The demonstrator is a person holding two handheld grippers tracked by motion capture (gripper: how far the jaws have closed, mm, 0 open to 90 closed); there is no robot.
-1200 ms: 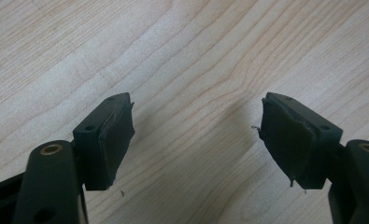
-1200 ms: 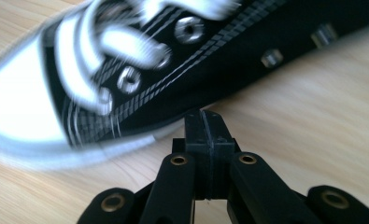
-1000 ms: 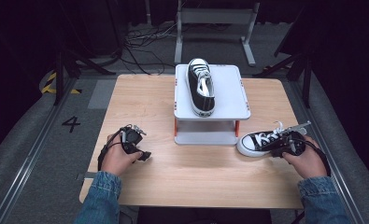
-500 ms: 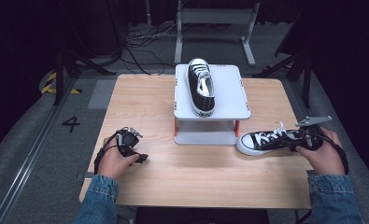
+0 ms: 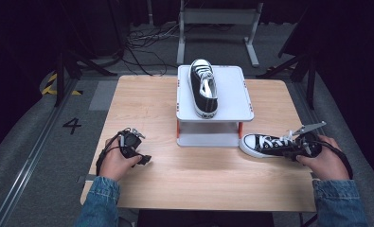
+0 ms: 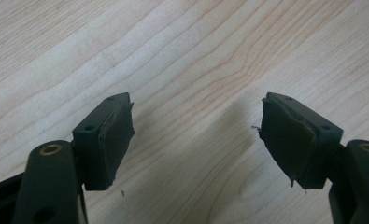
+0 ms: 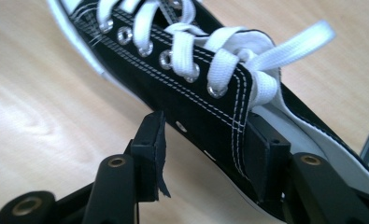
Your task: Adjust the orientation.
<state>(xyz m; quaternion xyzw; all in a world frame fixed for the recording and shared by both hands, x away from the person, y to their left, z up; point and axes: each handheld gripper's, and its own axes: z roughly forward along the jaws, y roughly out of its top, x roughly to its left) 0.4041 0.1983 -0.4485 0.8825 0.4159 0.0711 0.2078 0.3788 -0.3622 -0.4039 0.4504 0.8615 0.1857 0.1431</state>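
Note:
A black sneaker with white laces and sole (image 5: 265, 144) lies on the wooden table, toe pointing left, just right of the stand's foot. My right gripper (image 5: 290, 149) is at its heel end. In the right gripper view the jaws (image 7: 203, 142) straddle the sneaker's (image 7: 196, 88) side wall, one pad outside and one inside the opening. They have just been closing, and a gap remains at the outer pad. A matching sneaker (image 5: 203, 92) rests on the white raised platform (image 5: 234, 94). My left gripper (image 5: 139, 156) rests low on the table, open and empty (image 6: 196, 135).
The platform stands on orange legs at the table's back centre. A loose lace end (image 7: 308, 37) sticks out from the near sneaker. Bare wood (image 5: 199, 175) lies between the two hands. The table's right edge (image 5: 300, 156) is close to my right hand.
My right hand has shifted slightly right and up at the sneaker's heel, and its grey top plate has come into sight. The sneaker and the left hand have stayed put.

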